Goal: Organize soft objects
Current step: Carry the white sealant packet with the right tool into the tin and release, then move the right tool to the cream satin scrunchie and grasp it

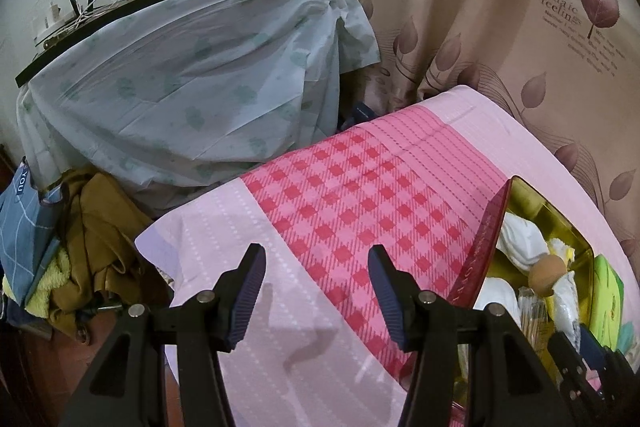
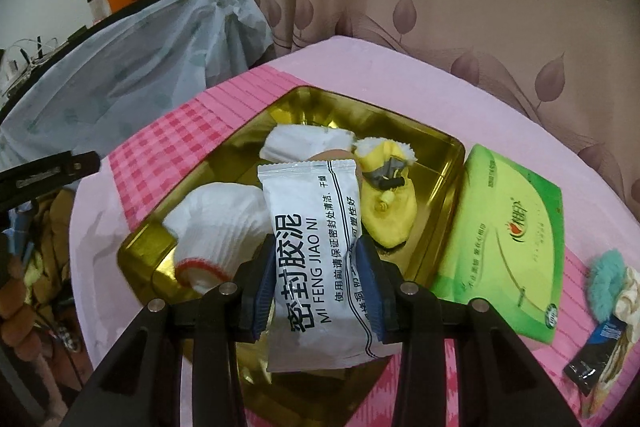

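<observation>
My right gripper [image 2: 316, 263] is shut on a white sealing-putty packet [image 2: 316, 239] and holds it above the open gold tin [image 2: 448, 155]. In the tin lie a white sock [image 2: 216, 223], another white cloth [image 2: 296, 143] and a yellow plush slipper [image 2: 388, 211]. A tan ball is partly hidden behind the packet. My left gripper [image 1: 318, 291] is open and empty above the pink cloth-covered table [image 1: 344, 195], left of the tin [image 1: 532, 203], whose red lid [image 1: 480, 247] stands up. The packet also shows in the left wrist view [image 1: 566, 295].
A green tissue pack [image 2: 504, 251] lies right of the tin. A teal scrunchie [image 2: 604, 275], a cream scrunchie [image 2: 628, 303] and a black sachet [image 2: 592, 359] lie at the far right. A plastic-draped shelf [image 1: 180, 87] stands behind; clothes [image 1: 96, 247] are piled left. A curtain [image 1: 500, 27] hangs behind.
</observation>
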A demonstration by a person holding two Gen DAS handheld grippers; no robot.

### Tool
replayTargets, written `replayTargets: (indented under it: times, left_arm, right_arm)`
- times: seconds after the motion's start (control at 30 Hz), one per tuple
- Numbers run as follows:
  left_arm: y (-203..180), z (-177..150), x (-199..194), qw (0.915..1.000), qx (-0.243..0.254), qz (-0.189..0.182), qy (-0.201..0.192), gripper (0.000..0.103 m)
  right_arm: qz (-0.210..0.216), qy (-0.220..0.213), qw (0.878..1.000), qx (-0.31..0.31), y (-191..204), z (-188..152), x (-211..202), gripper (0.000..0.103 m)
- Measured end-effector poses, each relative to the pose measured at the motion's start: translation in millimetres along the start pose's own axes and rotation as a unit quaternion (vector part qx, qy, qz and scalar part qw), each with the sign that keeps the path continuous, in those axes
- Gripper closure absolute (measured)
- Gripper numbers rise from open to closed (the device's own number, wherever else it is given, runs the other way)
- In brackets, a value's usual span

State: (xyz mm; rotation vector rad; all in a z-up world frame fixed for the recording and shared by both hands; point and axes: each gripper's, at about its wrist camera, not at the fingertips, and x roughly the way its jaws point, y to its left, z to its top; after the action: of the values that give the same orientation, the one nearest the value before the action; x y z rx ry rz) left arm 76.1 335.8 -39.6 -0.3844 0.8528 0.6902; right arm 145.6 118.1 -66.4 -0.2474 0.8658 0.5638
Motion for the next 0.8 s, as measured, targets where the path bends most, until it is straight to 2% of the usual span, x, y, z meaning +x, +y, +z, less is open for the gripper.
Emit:
replayTargets:
  times: [0.3, 0.4, 0.47, 0.7, 0.8]
  left_arm:
    - [0.2, 3.3, -1.1, 1.0, -0.003, -0.004, -0.004, 0.048]
    - [-0.6, 3.5, -1.0, 1.0, -0.003, -0.005, -0.003, 0.048]
    - [-1.0, 3.9, -1.0, 1.0, -0.002, -0.005, -0.002, 0.048]
    - [-0.8, 3.1, -1.2, 1.0, -0.003, -0.006, -0.006, 0.048]
    - [-1.7, 2.0, -2.4, 0.9999, -0.001, -0.007, -0.009, 0.048]
  right_arm:
    - [0.011, 0.019, 1.0, 0.001, 1.3, -3.8, 17.6, 0.065]
    - [0.018, 0.016, 1.0, 0.004, -0.1, -5.6, 14.9, 0.057]
    - [0.017, 0.008, 1.0, 0.003, -0.6, -6.2, 8.5, 0.047]
    - [0.015, -0.037, 0.999, 0.014, -13.9, -11.2, -32.8, 0.045]
    - [-0.005, -0.054, 0.998, 0.015, -29.9, -17.2, -53.5, 0.045]
